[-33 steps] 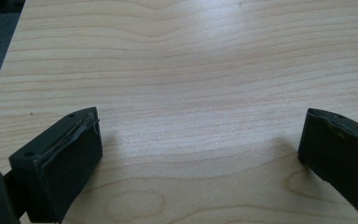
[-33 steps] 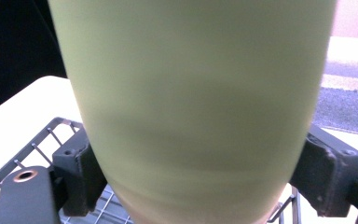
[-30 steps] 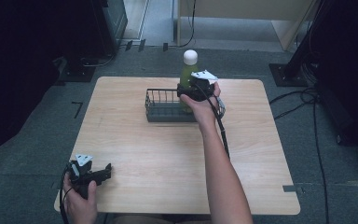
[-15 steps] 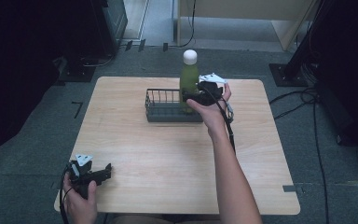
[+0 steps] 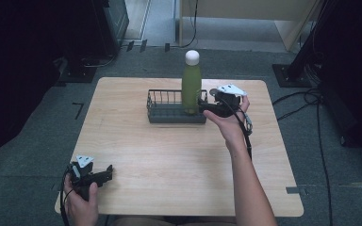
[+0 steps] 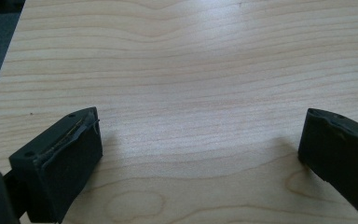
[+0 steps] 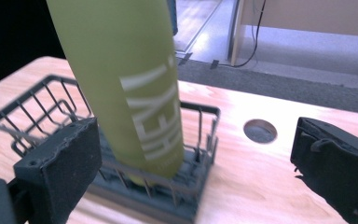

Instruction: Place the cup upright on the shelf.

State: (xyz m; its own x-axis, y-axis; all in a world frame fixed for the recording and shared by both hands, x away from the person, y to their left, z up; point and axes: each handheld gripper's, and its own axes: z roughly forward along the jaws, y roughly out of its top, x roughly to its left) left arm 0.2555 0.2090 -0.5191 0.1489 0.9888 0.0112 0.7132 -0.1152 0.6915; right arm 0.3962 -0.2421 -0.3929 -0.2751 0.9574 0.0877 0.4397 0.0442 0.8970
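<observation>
Standing upright in the right end of the dark wire basket point(image 5: 175, 109), the tall green bottle with a white cap point(image 5: 191, 84) rests at the far middle of the light wooden desk point(image 5: 179, 155). The right claw point(image 5: 206, 106) sits just beside the bottle, jaws spread wide and released. The left claw point(image 5: 104, 172) rests at the desk's near left corner, jaws apart over bare wood.

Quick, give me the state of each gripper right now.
Left gripper: open, holding nothing, low over the table.
Right gripper: open, jaws apart beside the green bottle standing in the wire basket, not gripping it.
</observation>
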